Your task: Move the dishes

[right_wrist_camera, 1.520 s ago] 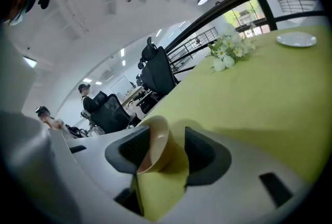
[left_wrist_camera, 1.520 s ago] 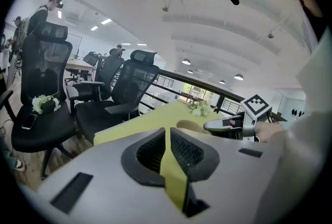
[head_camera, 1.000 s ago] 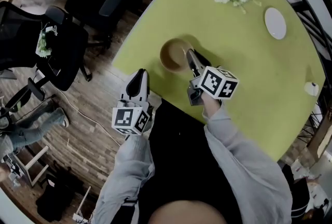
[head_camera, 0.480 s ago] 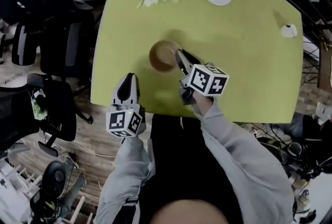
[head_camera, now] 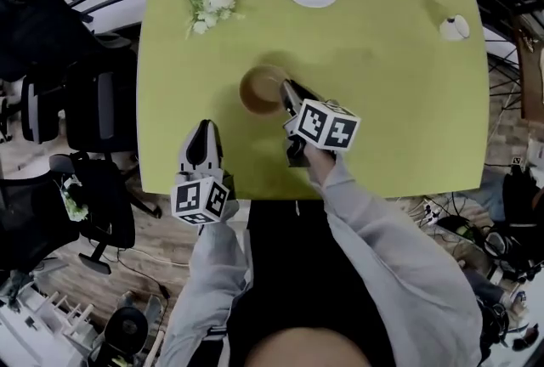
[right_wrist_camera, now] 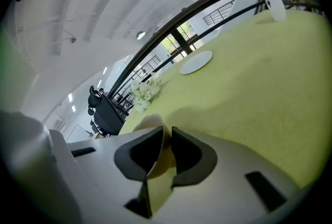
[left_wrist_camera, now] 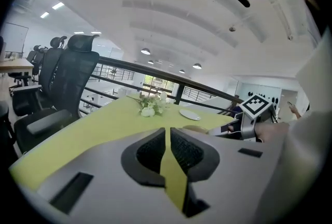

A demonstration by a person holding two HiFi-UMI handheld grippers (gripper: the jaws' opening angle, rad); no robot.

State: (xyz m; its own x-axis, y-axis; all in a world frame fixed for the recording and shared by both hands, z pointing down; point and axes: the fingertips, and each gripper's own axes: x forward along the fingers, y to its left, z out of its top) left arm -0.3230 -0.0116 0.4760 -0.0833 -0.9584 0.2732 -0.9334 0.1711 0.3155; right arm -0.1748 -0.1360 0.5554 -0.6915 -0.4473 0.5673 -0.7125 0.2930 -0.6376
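Right tool (head_camera: 287, 90) still grips bowl (head_camera: 257, 90); left tool (head_camera: 202, 130) now overhangs table (head_camera: 391, 85).

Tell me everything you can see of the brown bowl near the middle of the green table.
The bowl is round and tan-brown, with a smooth, paler inside that looks empty; the material may be ceramic. Its opening faces up, near the middle of the green table. The right gripper is shut on its rim, one jaw inside and one outside. Nothing else touches it. Whether it rests on the table is unclear.
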